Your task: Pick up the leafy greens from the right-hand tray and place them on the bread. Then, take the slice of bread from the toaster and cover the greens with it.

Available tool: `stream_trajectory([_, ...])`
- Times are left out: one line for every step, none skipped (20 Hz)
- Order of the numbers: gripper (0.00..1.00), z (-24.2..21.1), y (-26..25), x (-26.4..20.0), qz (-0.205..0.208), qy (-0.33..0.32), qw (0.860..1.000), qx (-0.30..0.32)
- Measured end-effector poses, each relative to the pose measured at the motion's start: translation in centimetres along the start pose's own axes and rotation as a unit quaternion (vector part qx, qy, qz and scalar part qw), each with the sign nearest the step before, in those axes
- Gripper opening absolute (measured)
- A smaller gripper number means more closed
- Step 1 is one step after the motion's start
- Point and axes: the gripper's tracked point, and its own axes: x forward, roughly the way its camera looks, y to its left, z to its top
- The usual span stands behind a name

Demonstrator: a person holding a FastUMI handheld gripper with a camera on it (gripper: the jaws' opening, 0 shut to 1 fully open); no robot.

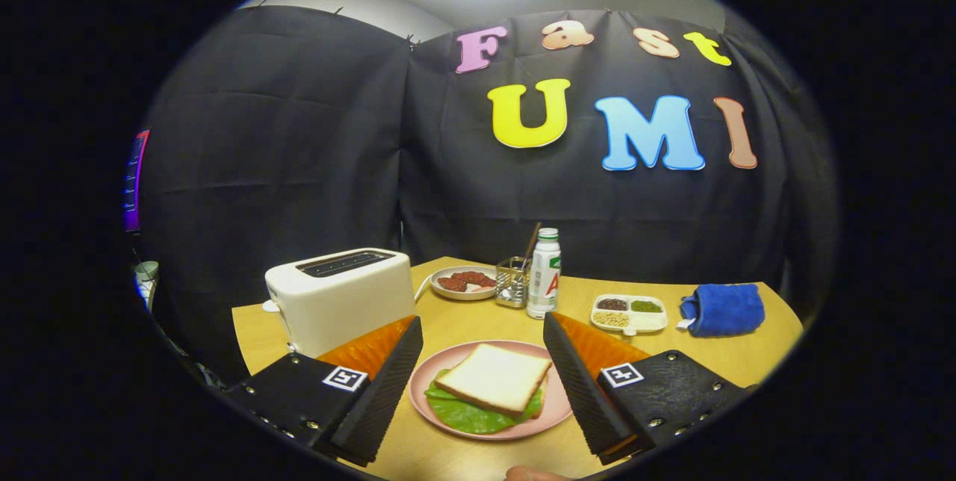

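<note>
Two bread slices are hiding most of the greens we are viewing; our gripper is hanging open, empty.

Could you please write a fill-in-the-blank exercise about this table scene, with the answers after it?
1. The round pink plate lies between the fingers of the open ____.
2. On the plate, the white square bread slice covers the green ____.
3. The folded blue towel lies beside the white divided tray of ____.
4. The white plastic bottle stands beside the metal wire ____.

Answers: claw; lettuce leaf; beans; basket
</note>
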Motion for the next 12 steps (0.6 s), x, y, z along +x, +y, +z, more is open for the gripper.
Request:
stream_trajectory([0.98,1.0,-1.3,-0.9,-0.011,-0.010,1.000,0.001])
stream_trajectory([0.98,2.0,-2.8,-1.9,-0.024,-0.017,1.000,-0.001])
stream_trajectory([0.98,2.9,-4.5,-3.0,-0.040,-0.025,0.999,-0.004])
stream_trajectory([0.98,3.8,-6.2,-4.2,-0.057,-0.033,0.998,-0.009])
stream_trajectory([0.98,4.5,-8.0,-5.5,-0.074,-0.041,0.996,-0.015])
stream_trajectory([0.98,5.2,-9.6,-6.8,-0.091,-0.047,0.995,-0.020])
stream_trajectory([0.98,5.8,-11.3,-8.2,-0.107,-0.052,0.993,-0.021])
stream_trajectory([0.98,6.4,-12.9,-9.8,-0.122,-0.059,0.991,-0.019])
stream_trajectory([0.98,7.0,-14.6,-11.2,-0.136,-0.065,0.988,-0.015])
stream_trajectory([0.98,7.5,-16.1,-12.7,-0.151,-0.072,0.986,-0.010])
stream_trajectory([0.98,7.9,-17.8,-14.2,-0.165,-0.079,0.983,-0.007])
stream_trajectory([0.98,8.1,-19.3,-15.7,-0.177,-0.082,0.981,-0.004])
